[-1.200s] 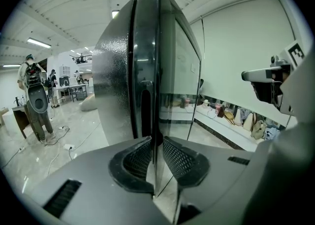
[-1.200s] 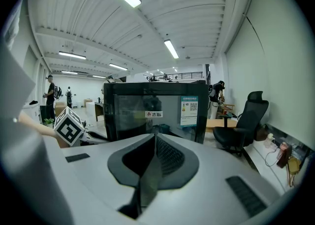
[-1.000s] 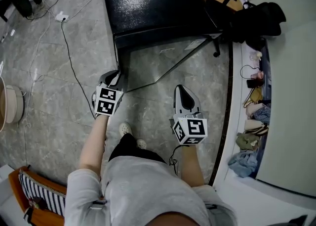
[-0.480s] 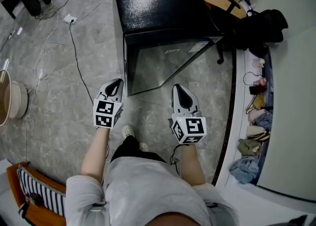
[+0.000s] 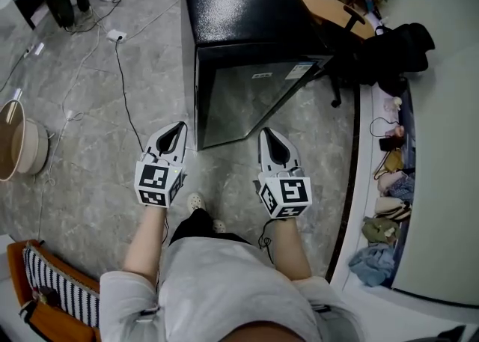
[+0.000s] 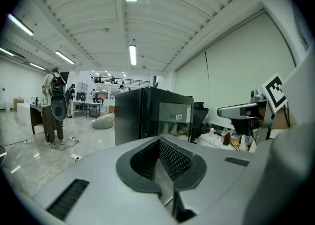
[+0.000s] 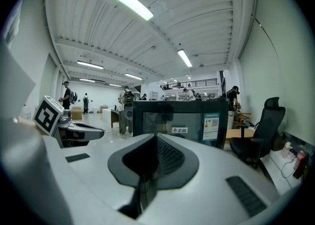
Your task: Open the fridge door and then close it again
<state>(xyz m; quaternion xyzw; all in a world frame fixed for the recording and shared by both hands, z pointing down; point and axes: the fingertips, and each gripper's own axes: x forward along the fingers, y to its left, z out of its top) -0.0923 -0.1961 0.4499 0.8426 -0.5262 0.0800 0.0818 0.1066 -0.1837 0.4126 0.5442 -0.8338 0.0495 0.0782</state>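
The fridge door [image 5: 247,101], ajar a second ago, is being left shut; the fridge [image 5: 239,11] is standing on the floor [image 5: 82,153] ahead; left gripper [image 5: 173,132] and right gripper [image 5: 272,141] are being withdrawn, jaws closed, empty; task likely done.

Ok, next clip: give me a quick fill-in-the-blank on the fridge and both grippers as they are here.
1. On the black fridge, the glass door is ____.
2. The left gripper has its jaws ____, with nothing between them.
3. The right gripper, jaws together, holds ____.
4. In the right gripper view, the office chair stands on the fridge's ____ side.
Missing words: closed; shut; nothing; right.
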